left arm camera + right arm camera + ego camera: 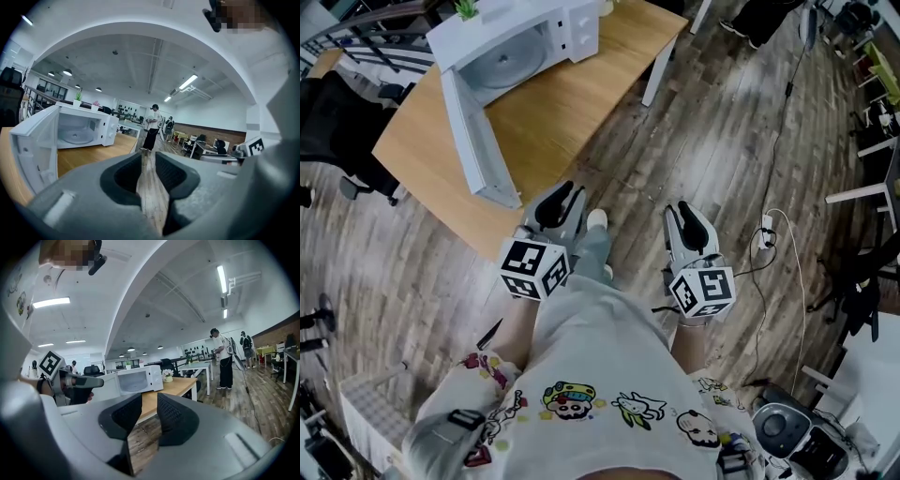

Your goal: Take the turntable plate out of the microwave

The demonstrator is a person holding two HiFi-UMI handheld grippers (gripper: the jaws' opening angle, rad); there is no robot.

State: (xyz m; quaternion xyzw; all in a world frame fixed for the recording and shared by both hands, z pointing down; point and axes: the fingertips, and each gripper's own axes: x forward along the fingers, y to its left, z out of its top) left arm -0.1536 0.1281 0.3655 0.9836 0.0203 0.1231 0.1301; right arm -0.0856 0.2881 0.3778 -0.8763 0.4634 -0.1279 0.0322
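Two claws, one in each of my hands, point forward over the wooden floor [703, 122]. Both are short of the wooden surface [572, 103] that carries the microwave [577, 28].

My left claw [566, 191] has its jaws a little apart. Nothing is between them; only floorboards show through the gap. My right claw [682, 207] is the same: jaws slightly parted, empty, with the edge of the surface and the floor beyond.

The white microwave sits at the far end of the surface. Its door [473, 141] is swung wide open toward me. Inside, the round turntable plate [508, 64] lies flat on the oven floor. My left claw's view also shows it there, pale and glassy, in the middle of the cavity.

I judge the task to be at its very start. The door is already open, so the way in is clear. Neither claw is near the plate or touching anything. What is left is almost everything: stepping closer, reaching into the cavity, taking the plate by its rim, lifting it and bringing it out through the opening.
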